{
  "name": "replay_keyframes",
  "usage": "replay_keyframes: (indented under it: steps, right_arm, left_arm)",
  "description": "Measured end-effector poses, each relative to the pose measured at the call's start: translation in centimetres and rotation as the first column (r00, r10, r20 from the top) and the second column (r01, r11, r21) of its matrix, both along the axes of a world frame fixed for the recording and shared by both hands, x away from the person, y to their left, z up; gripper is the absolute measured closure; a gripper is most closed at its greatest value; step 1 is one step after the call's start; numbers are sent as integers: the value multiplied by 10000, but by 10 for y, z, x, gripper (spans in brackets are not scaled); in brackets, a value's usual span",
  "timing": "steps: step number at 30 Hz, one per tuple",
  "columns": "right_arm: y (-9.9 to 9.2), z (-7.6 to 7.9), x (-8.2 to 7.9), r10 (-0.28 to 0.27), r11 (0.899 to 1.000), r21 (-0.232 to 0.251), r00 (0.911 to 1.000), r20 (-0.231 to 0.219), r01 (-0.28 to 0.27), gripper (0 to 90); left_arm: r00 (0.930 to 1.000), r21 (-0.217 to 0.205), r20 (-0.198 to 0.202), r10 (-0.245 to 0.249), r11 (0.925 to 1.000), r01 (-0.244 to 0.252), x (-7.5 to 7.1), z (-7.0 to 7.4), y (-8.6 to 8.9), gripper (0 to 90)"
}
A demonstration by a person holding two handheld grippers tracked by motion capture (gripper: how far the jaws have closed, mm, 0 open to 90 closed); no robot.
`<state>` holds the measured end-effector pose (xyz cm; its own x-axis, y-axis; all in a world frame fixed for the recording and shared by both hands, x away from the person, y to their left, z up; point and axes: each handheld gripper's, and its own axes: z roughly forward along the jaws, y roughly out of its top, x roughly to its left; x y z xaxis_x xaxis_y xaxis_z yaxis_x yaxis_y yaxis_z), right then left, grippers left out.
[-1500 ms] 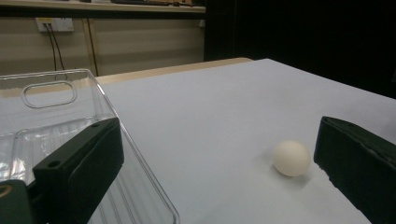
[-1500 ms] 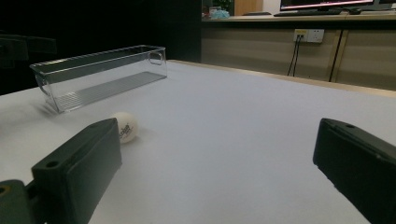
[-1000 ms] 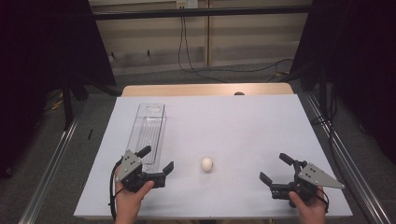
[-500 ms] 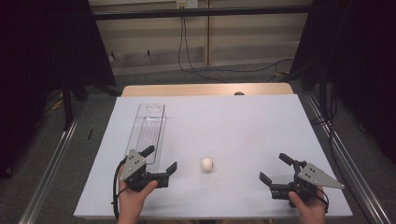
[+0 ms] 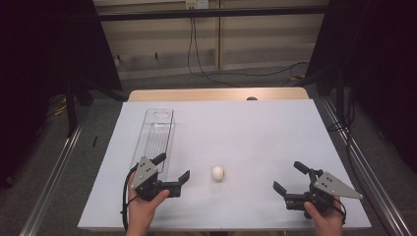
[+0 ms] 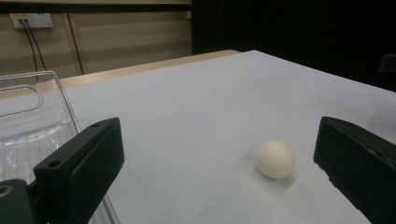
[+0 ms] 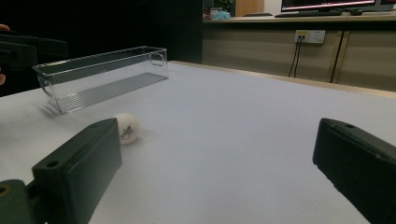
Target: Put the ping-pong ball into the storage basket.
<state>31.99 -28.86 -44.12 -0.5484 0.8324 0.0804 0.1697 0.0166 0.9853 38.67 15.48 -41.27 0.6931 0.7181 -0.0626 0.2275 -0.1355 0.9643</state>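
1. Worktop (image 5: pixel 255 128): white surface across the middle of the high view, carrying all items below.
2. Clear bin (image 5: pixel 155 137): long, narrow and empty, left of centre, with its long axis running from near the lower edge toward the top of the frame. Its near end lies just beside the left tool.
3. Left tool (image 5: pixel 172 172): lower left of the high view, jaws spread wide, holding nothing. In the left gripper view the jaws open toward the ball (image 6: pixel 275 159), which sits low and right of centre between them but not within reach of the pads.
4. Right tool (image 5: pixel 291 177): lower right, jaws wide, holding nothing.
5. Ball (image 5: pixel 218 172): small and white, resting on the worktop at lower centre, between the two tools and apart from the bin. Judgement: the left tool is the nearer; the ball lies to its right in the frame, so the approach is a short sideways advance.
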Motion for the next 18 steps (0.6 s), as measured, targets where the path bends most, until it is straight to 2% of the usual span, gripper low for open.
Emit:
replay_keyframes:
  steps: [18]
  right_arm:
    - [0,0,0,34,10000,-53,10000,-11,-34,8]
  left_arm:
    - [9998,194,-79,-186,9996,187,3,-1,-8,20]
